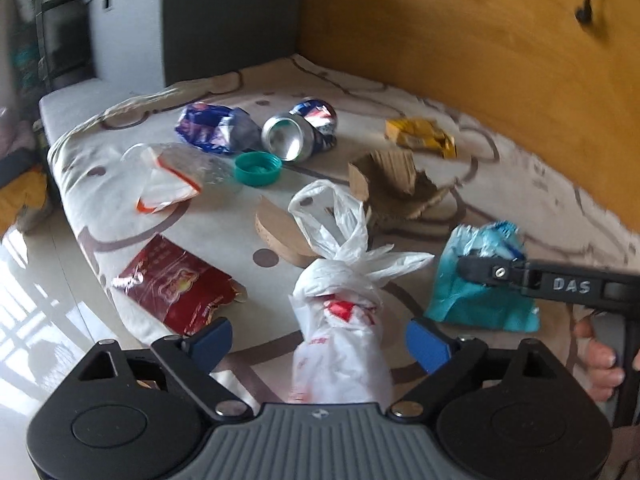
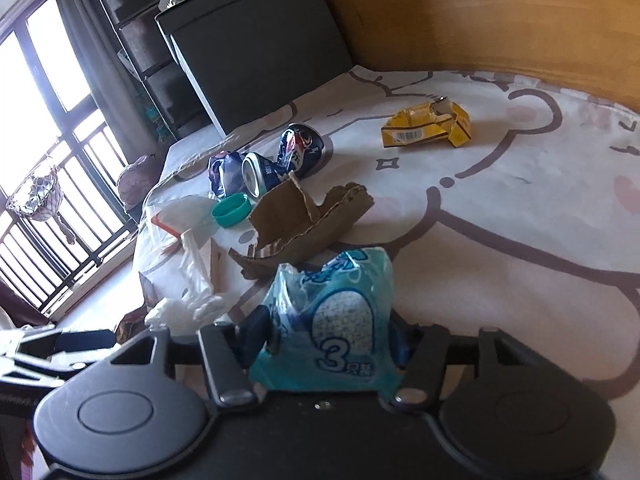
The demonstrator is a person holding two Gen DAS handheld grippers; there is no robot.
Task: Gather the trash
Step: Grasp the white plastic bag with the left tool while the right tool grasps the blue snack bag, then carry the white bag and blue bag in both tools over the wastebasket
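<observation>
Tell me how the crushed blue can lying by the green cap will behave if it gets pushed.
The crushed blue can lies on its side, so it may roll, though its dents probably make that uneven. It looks empty and light, and on the soft printed bedsheet it likely won't travel far.

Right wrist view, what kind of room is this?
Probably a bedroom: trash lies on a bed with a cartoon-print sheet against a wooden headboard, beside a dark cabinet and a barred window.
</observation>
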